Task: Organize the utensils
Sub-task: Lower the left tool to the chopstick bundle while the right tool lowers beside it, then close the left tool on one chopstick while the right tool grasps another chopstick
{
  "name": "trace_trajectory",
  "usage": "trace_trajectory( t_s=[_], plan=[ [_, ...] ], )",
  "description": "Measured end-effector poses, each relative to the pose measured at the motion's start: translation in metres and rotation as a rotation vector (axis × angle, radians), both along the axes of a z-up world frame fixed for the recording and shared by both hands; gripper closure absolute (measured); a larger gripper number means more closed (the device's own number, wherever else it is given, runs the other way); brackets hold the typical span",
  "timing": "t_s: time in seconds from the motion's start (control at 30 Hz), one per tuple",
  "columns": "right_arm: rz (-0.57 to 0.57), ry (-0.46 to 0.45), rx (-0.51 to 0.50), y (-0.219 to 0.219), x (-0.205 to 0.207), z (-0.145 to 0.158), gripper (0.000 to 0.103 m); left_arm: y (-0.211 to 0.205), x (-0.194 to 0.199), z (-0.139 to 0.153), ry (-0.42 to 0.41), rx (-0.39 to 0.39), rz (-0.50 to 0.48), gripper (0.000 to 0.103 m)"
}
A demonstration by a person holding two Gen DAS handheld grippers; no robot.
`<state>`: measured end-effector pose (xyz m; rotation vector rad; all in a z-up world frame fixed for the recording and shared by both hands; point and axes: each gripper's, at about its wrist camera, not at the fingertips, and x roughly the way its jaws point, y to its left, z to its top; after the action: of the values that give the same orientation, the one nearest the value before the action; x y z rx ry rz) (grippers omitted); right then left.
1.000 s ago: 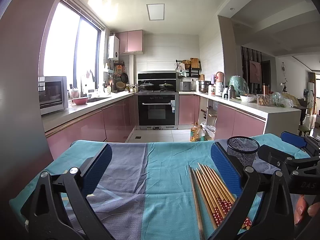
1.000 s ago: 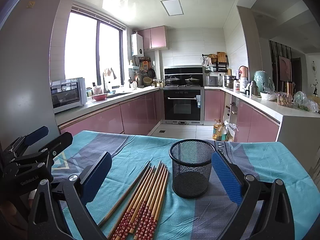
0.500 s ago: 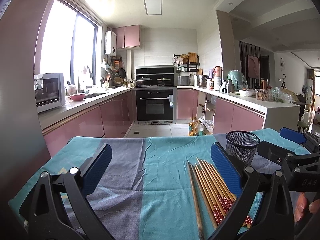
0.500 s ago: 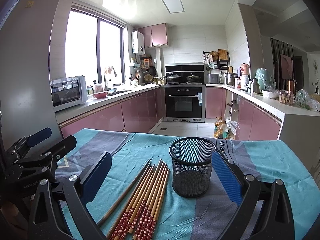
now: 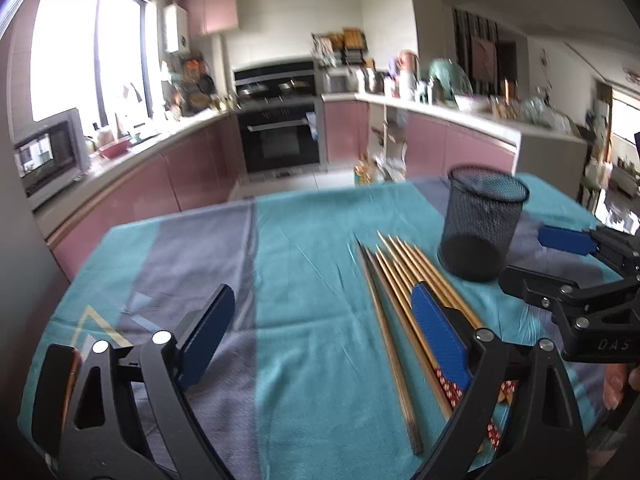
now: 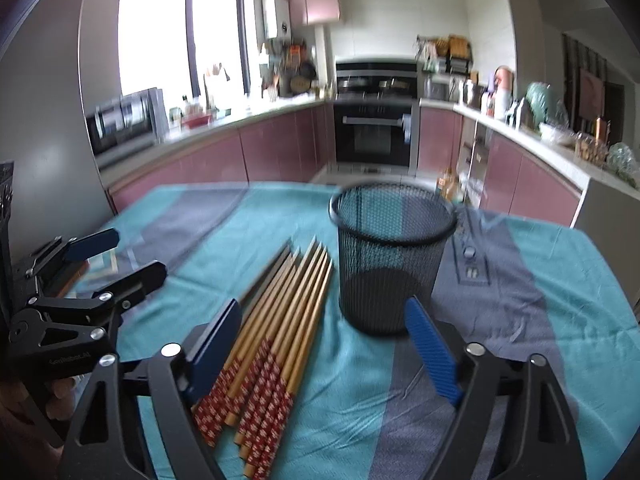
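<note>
Left gripper [image 5: 320, 332]: jaws wide apart, closing, nothing between pads; only cloth under gap. Right gripper [image 6: 328, 344]: jaws apart, closing, nothing pressed; butt ends of chopsticks [image 6: 280, 328] lie in gap near left pad.

Chopsticks: flat bundle on teal-and-grey tablecloth [image 5: 304, 240], red-patterned ends toward person, tips pointing to 12–1 o'clock in right wrist view.

Black mesh cup [image 6: 392, 256]: upright, just beside chopstick tips at their 3 o'clock; whether touching, cannot tell.
</note>
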<state>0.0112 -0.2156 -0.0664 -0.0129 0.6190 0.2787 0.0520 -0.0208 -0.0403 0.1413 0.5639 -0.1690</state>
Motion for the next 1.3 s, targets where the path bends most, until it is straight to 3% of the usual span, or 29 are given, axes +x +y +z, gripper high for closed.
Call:
trace_trajectory(
  t_s=[0.13, 0.3, 0.6, 0.8, 0.97, 1.3],
  plan=[
    [0.008, 0.09, -0.025, 0.003, 0.015, -0.018, 0.037, -0.006, 0.023, -0.024, 0.126, 0.018, -0.042, 0.028],
    [0.014, 0.199, -0.038, 0.008, 0.032, -0.038, 0.061, -0.015, 0.048, -0.055, 0.212, 0.024, -0.082, 0.042],
    [0.024, 0.254, -0.083, 0.015, 0.041, -0.046, 0.073, -0.023, 0.077, -0.071, 0.326, 0.001, -0.139, 0.062],
    [0.033, 0.261, -0.101, 0.021, 0.052, -0.044, 0.082, -0.027, 0.096, -0.074, 0.346, -0.015, -0.143, 0.069],
    [0.041, 0.273, -0.06, 0.021, 0.058, -0.043, 0.095, -0.032, 0.102, -0.072, 0.365, -0.068, -0.148, 0.093],
    [0.079, 0.228, 0.032, 0.009, 0.042, -0.023, 0.097, -0.014, 0.093, -0.056, 0.349, -0.178, -0.147, 0.095]
  ],
)
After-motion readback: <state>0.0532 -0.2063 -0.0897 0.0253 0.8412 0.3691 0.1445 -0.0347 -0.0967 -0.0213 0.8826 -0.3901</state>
